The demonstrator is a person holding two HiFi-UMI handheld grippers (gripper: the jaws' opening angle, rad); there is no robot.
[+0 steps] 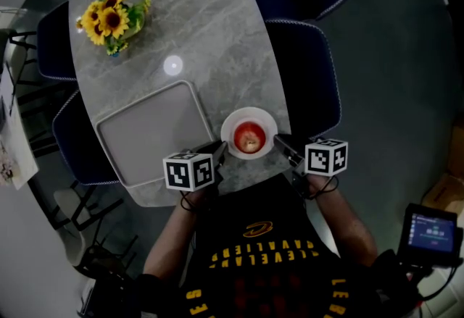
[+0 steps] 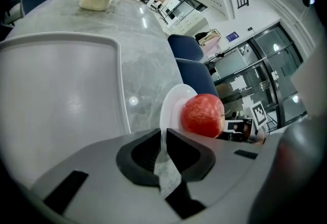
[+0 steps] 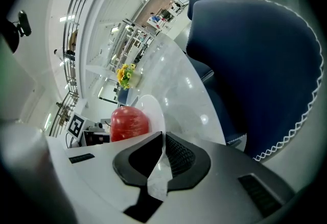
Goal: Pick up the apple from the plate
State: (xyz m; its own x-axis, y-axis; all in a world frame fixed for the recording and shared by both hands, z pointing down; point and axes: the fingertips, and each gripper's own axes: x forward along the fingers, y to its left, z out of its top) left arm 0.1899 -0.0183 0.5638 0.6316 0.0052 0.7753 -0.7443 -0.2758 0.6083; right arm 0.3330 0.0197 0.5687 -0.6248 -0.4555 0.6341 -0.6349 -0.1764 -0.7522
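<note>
A red apple (image 1: 249, 137) sits on a small white plate (image 1: 249, 113) near the table's front edge. My left gripper (image 1: 221, 153) is at the plate's left rim and my right gripper (image 1: 278, 141) at its right rim. In the left gripper view the jaws (image 2: 163, 131) are shut on the thin plate rim (image 2: 171, 108), with the apple (image 2: 203, 115) just beyond. In the right gripper view the jaws (image 3: 163, 135) likewise pinch the plate rim (image 3: 152, 108), the apple (image 3: 129, 122) to their left. Neither gripper touches the apple.
A grey tray (image 1: 152, 132) lies on the marble table (image 1: 196, 27) left of the plate. A pot of sunflowers (image 1: 112, 18) stands at the far left. Dark blue chairs (image 1: 308, 70) line the table's right side, and others stand along the left.
</note>
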